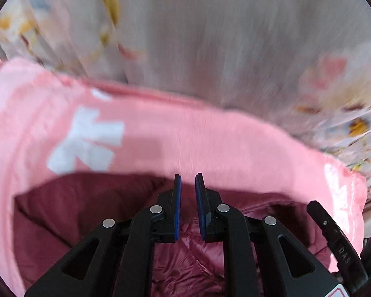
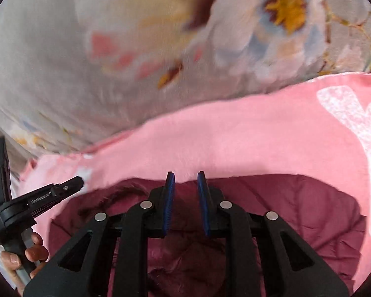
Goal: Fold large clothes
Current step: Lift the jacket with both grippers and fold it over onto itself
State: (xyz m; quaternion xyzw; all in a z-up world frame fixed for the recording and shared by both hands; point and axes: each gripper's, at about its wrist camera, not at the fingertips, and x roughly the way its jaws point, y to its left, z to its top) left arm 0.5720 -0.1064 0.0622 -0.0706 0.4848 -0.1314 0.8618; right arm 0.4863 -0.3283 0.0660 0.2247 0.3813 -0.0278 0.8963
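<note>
- Left wrist view: the left gripper [image 1: 188,177] points down at a dark red puffy jacket [image 1: 86,212]; its two blue pads [image 1: 177,205] stand a little apart with nothing between them, so it holds nothing.
- The jacket lies on a pink blanket [image 1: 210,136] with white shapes on it; the blanket lies on a grey flowery sheet [image 1: 210,37].
- At the right edge a black part of the other tool [image 1: 334,235] peeks in; the picture is smeared, so small things are hard to tell.
- Right wrist view: the right gripper [image 2: 186,175] also tilts down over the jacket [image 2: 296,210]; its jaws are a little apart and bare.
- The jacket looks bunched into one fat lump near the blanket's [image 2: 235,136] close edge; I think a fold may be done, but the view shows only part of it.
- I cannot see sleeves or a hem, so I cannot say how many folds are left; it still looks lumpy and may need a tidy or one more fold.
- Low on the left a hand [image 2: 24,255] grips the handle of the left tool [image 2: 44,198], which points across toward the blanket.
- Both tools sit side by side above the jacket, and neither touches it.
</note>
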